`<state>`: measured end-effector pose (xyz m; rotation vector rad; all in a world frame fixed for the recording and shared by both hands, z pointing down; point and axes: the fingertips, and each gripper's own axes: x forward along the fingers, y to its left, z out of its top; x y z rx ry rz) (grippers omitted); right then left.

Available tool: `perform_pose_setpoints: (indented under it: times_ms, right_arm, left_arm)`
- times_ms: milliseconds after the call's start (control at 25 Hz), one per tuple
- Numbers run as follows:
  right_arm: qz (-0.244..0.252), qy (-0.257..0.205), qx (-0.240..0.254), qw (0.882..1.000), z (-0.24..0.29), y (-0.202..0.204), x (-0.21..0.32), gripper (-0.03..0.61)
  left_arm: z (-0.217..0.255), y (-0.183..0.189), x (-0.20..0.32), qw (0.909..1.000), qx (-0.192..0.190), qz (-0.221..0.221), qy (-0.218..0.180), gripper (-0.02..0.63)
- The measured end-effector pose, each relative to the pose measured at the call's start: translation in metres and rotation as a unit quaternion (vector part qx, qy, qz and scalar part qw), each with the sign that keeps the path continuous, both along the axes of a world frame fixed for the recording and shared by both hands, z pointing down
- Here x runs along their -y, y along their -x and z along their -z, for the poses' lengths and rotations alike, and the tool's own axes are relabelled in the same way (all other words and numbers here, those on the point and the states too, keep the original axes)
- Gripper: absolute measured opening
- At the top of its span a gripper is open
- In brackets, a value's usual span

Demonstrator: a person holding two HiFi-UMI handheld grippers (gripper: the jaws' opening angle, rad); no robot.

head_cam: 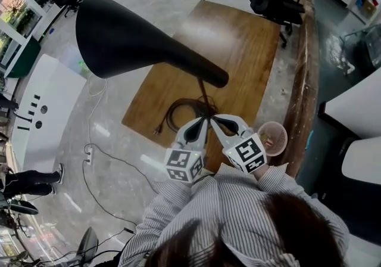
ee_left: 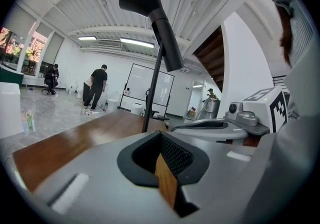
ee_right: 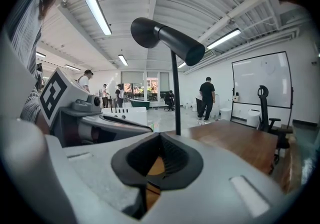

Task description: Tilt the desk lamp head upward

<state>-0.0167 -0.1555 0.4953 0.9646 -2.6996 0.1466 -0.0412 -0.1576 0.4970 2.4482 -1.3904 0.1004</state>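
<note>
My left hand-held gripper (head_cam: 198, 129) and right hand-held gripper (head_cam: 225, 126) are both pressed together and empty, side by side at the worktop's (head_cam: 238, 51) near edge. The lamp head (head_cam: 119, 39) stands just beyond them, untouched. It already flares upward, so I judge that little is left to do.

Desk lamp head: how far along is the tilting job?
The lamp head already points its wide end upward, so tilting looks done. Nothing in hand: left claw and right claw are shut and empty, near the stem. Perhaps only pulling away remains.

Base of desk lamp (head_cam: 128, 36) out of view
</note>
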Motion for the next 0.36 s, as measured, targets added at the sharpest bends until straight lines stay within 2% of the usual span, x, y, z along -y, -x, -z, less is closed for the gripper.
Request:
perform_pose_setpoints:
  times_ms: [360]
  right_arm:
    - [-0.010, -0.002, 0.000, 1.000, 0.0037, -0.0050, 0.0067, 0.002]
  left_arm:
    - [-0.0004, -0.0017, -0.0004, 0.9999, -0.004, -0.008, 0.009, 0.003]
